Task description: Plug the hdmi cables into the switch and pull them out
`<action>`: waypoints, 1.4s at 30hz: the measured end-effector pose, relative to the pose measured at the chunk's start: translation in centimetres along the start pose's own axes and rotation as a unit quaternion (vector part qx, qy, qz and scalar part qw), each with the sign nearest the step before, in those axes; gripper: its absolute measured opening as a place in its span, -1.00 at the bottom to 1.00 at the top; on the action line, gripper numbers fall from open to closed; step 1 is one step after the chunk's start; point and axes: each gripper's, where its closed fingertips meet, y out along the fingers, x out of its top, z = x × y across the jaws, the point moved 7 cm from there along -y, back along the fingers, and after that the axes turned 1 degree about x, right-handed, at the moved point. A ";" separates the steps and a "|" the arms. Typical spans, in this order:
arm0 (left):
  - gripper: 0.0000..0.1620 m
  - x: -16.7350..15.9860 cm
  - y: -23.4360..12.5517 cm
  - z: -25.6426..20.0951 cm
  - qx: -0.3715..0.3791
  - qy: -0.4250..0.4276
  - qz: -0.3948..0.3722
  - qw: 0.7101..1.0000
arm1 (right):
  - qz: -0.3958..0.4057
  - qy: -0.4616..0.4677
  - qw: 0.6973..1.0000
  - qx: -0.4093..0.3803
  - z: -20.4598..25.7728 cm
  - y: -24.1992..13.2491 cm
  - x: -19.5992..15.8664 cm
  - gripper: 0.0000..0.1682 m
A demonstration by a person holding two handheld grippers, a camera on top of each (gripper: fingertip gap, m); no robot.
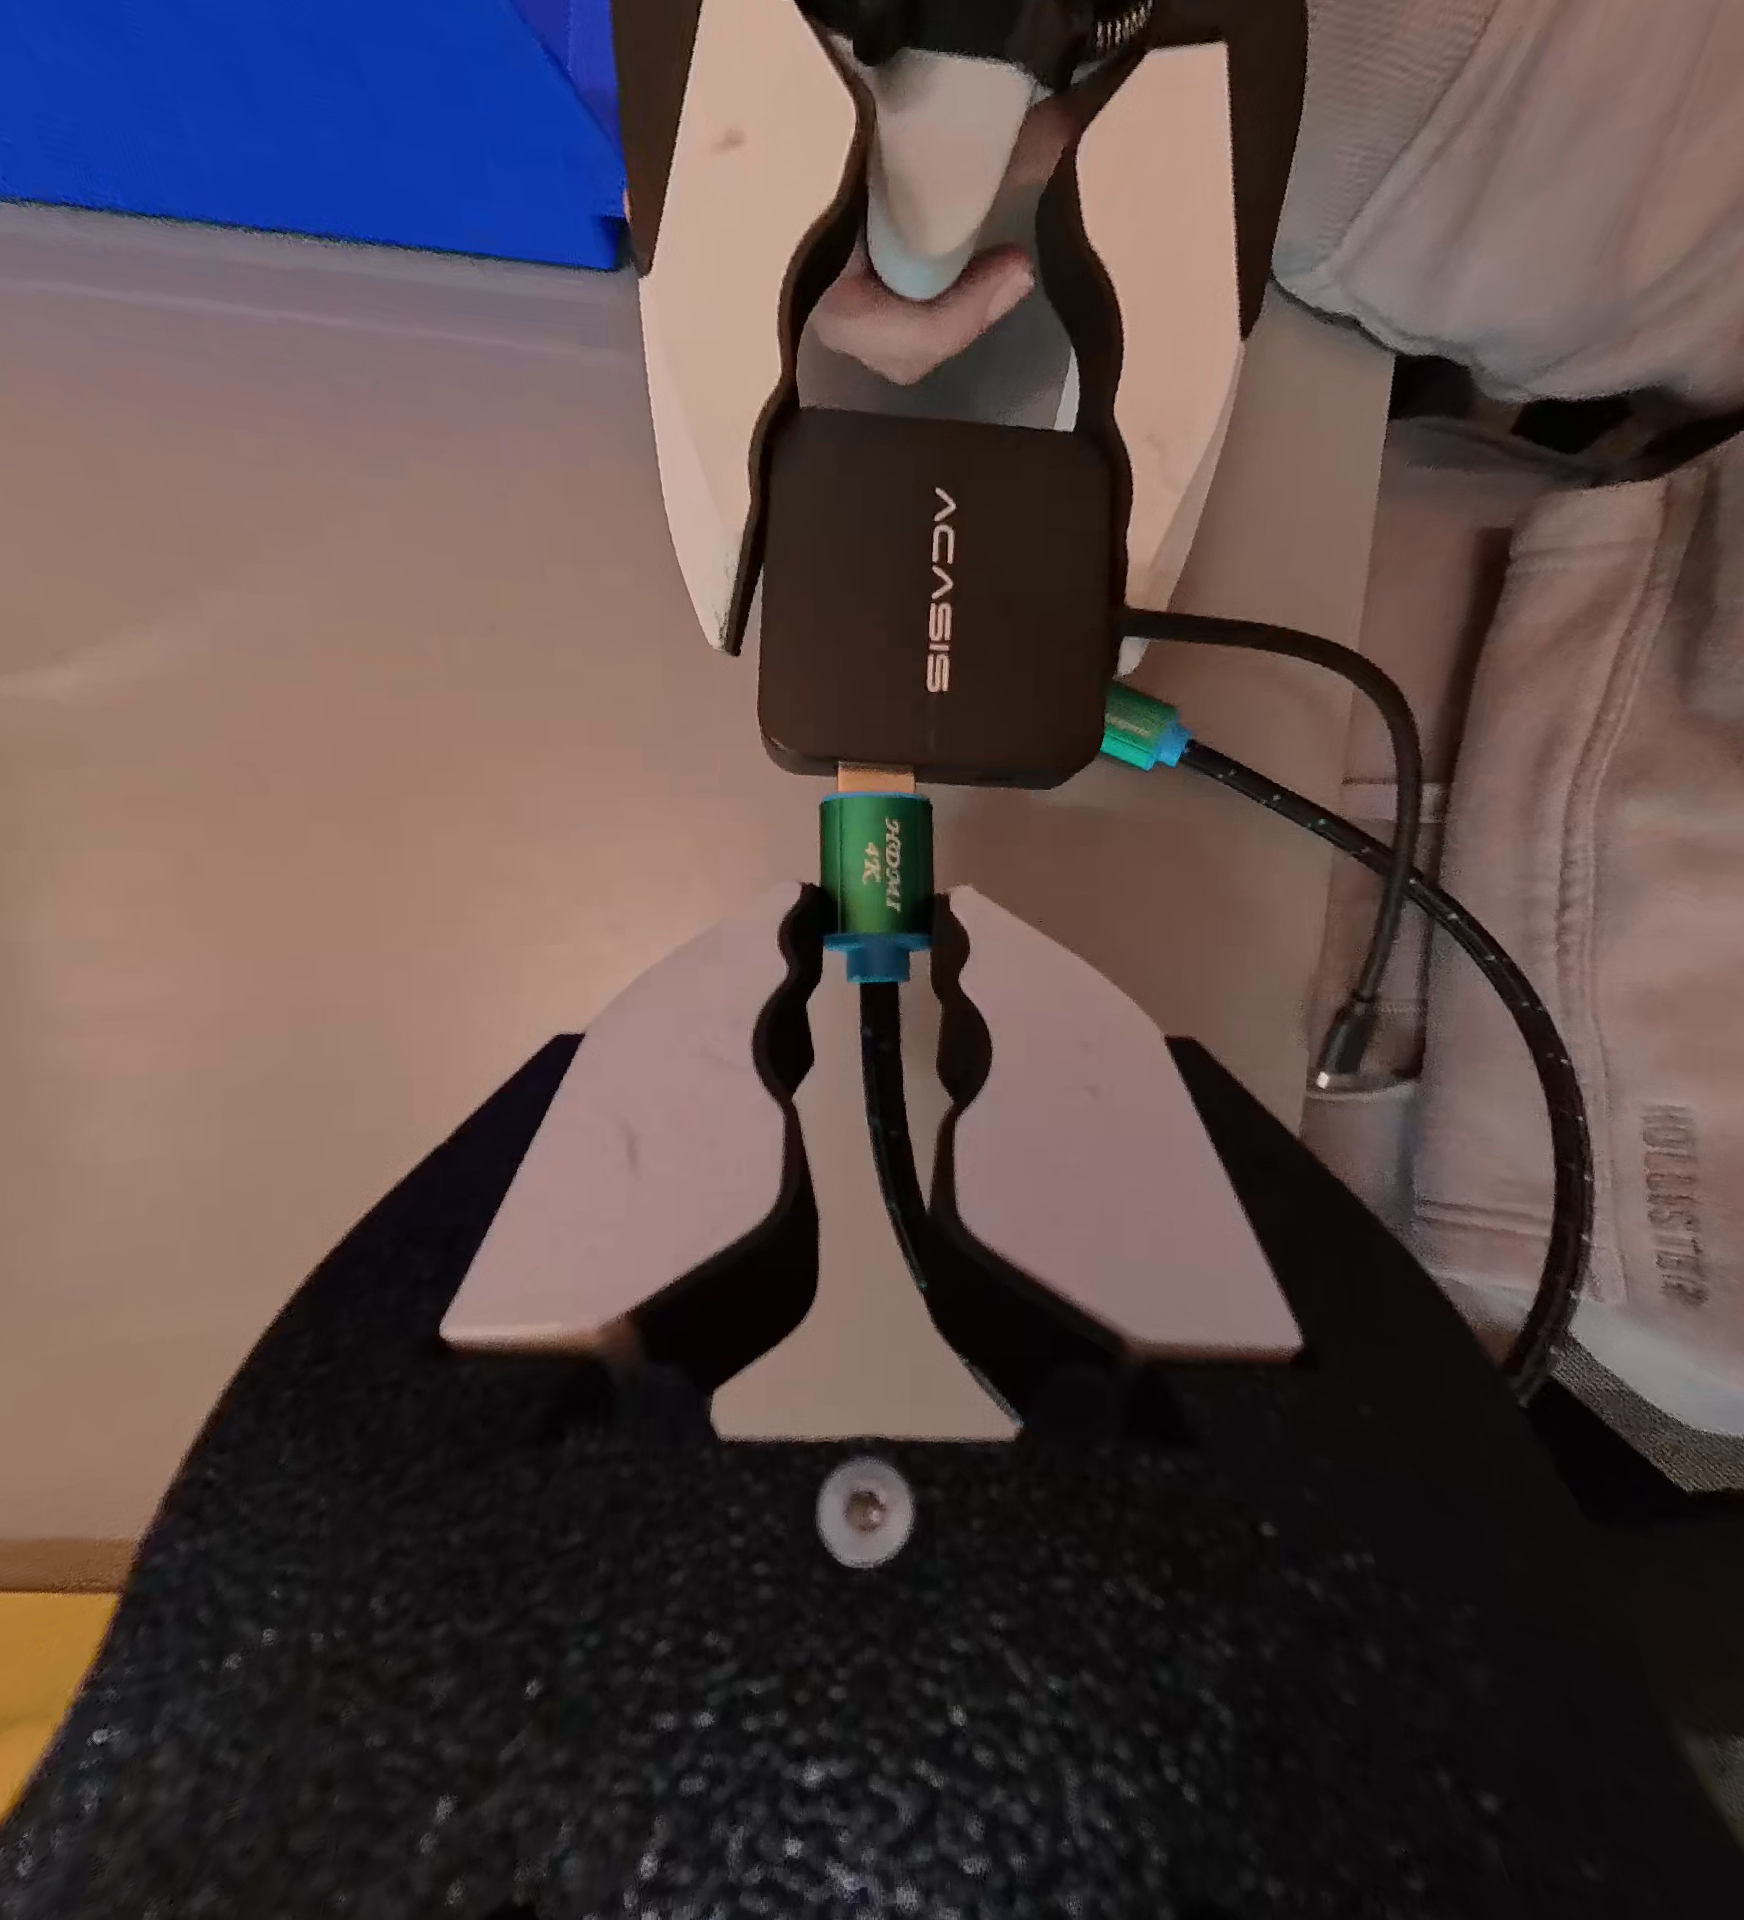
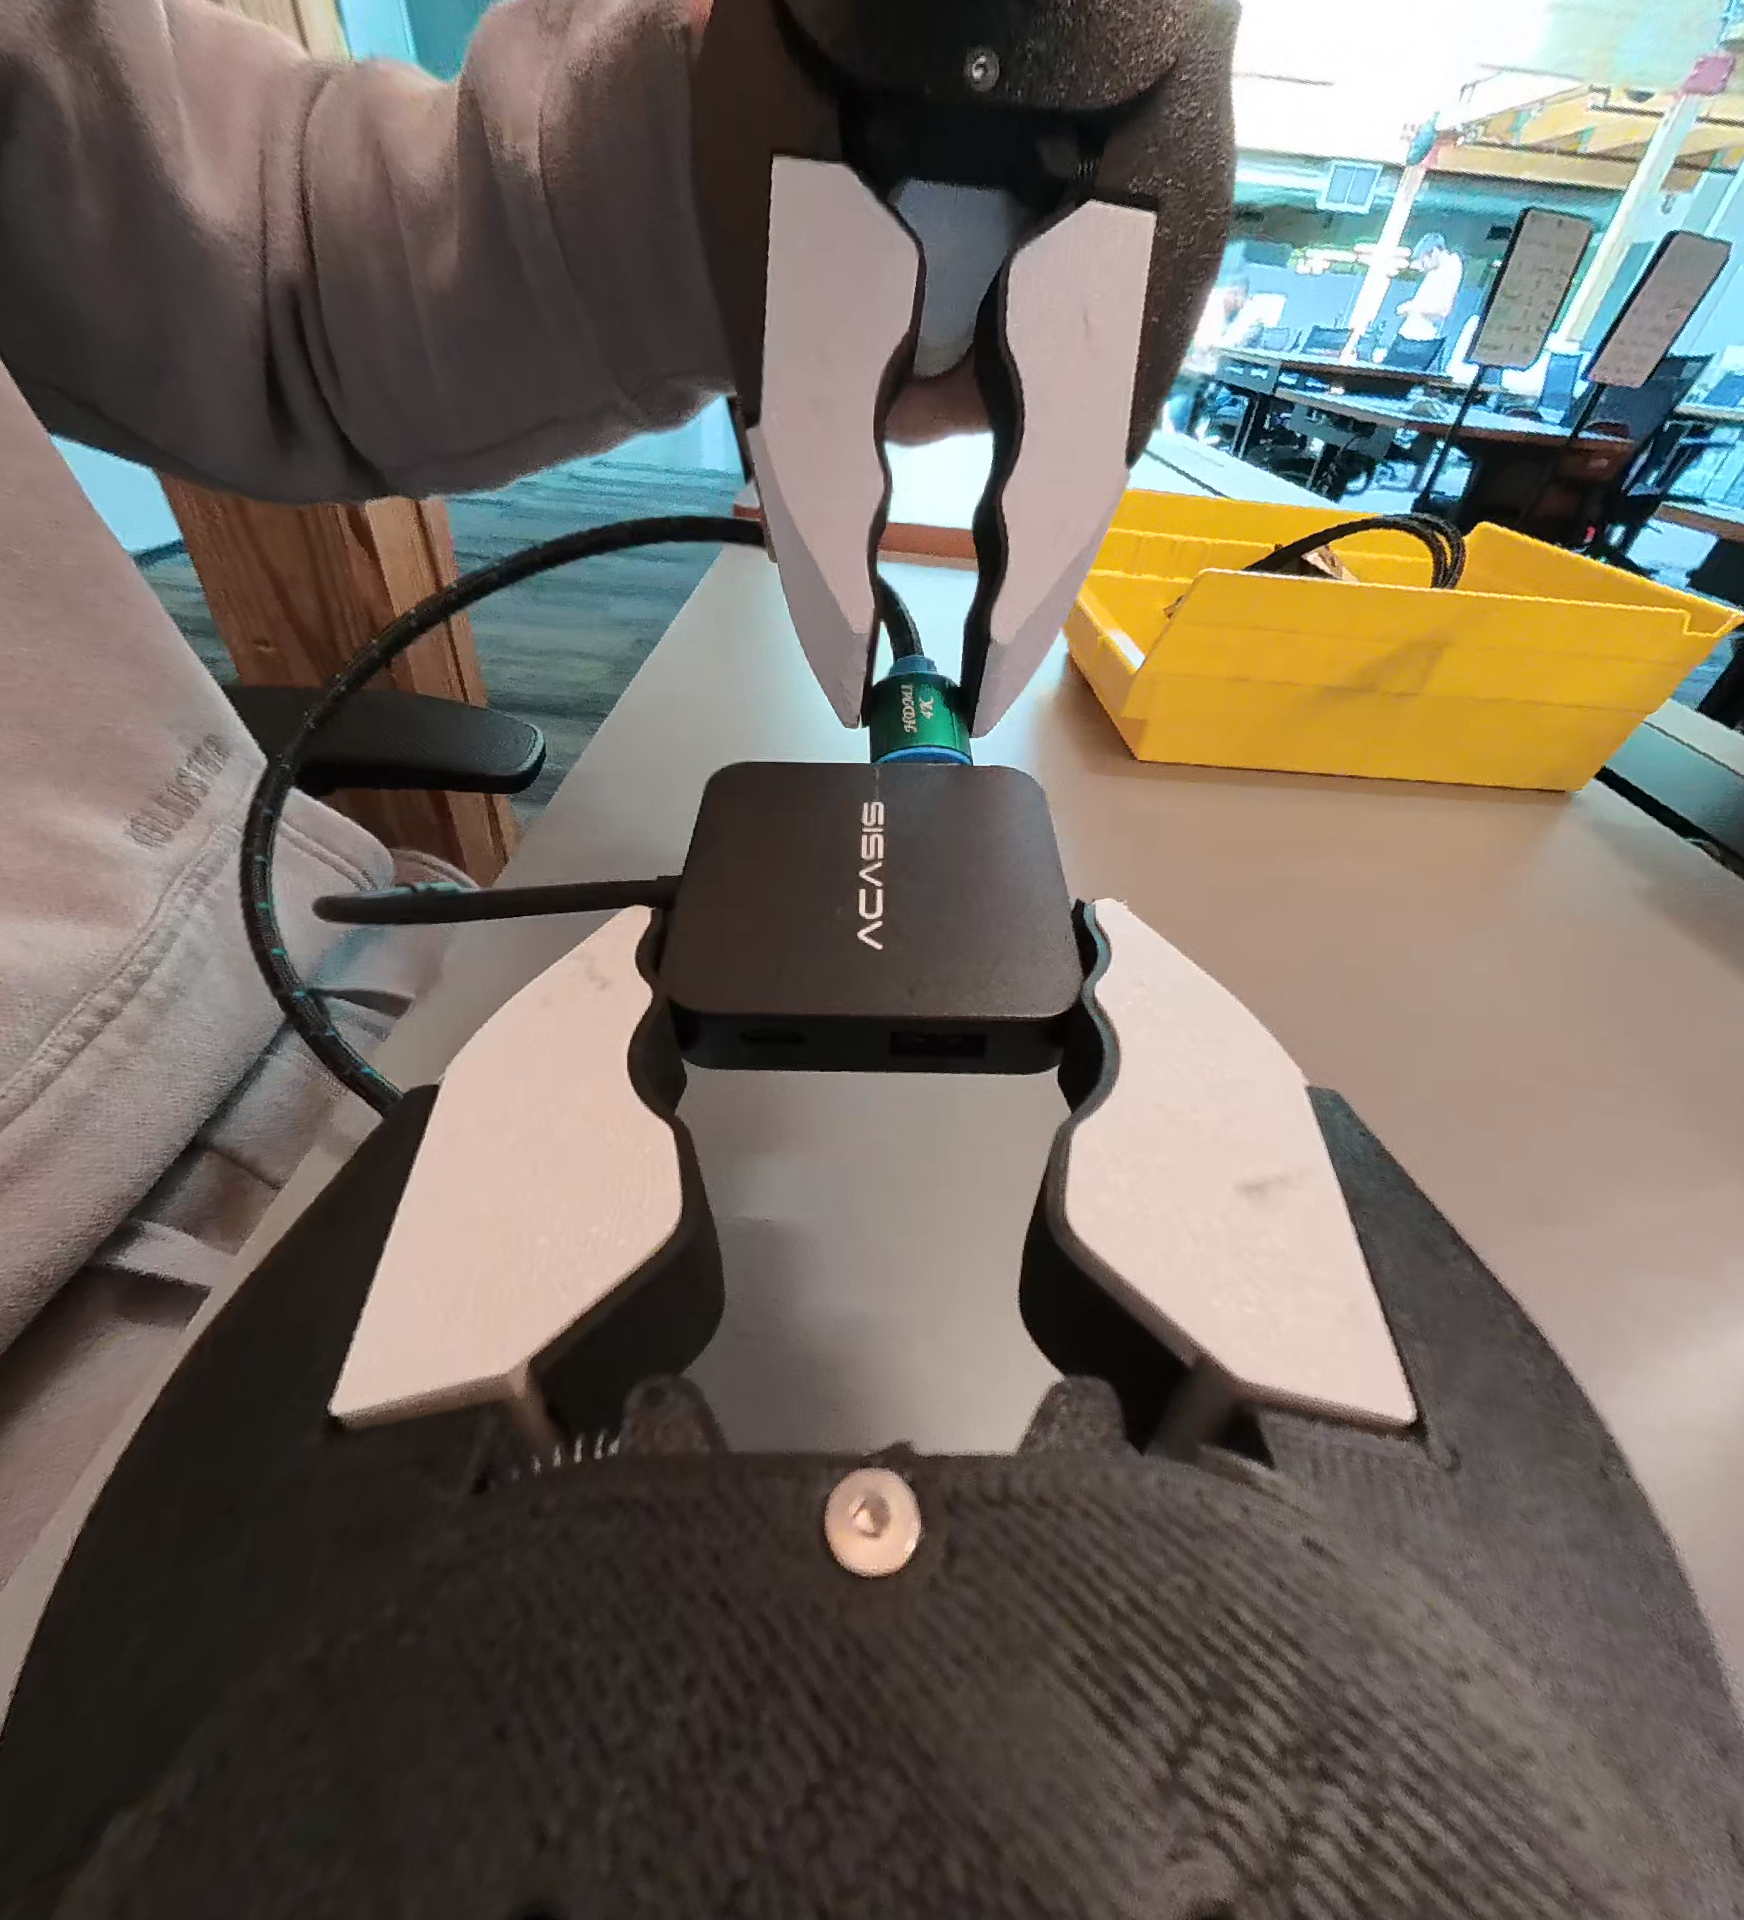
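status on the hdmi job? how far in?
Done: one green plug sits in the switch's side. In hand: the right claw clamps the switch while the left claw grips a second green plug, its metal tip partly in the port; plugging or pulling, I can't tell. Left: finishing this cable and pulling out the side one.

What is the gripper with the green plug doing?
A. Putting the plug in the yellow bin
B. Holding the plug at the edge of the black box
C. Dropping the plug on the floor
B: the left gripper is shut on the green plug, whose metal tip sits at the edge of the black box, which the right gripper holds.
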 end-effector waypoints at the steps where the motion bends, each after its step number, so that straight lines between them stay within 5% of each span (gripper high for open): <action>1: -0.77 0.0 -0.1 0.0 0.002 0.001 -0.013 1.000 | -0.007 0.001 1.000 -0.002 0.0 0.0 0.1 -0.14; 16: -0.75 -0.9 -1.2 -0.5 0.092 0.033 -0.215 0.972 | -0.068 -0.014 0.997 -0.029 -0.5 -0.7 1.3 -0.14; 42: -0.78 -2.0 -1.1 -0.6 0.084 0.041 -0.164 0.982 | -0.028 -0.001 1.000 -0.012 0.0 0.5 0.7 -0.14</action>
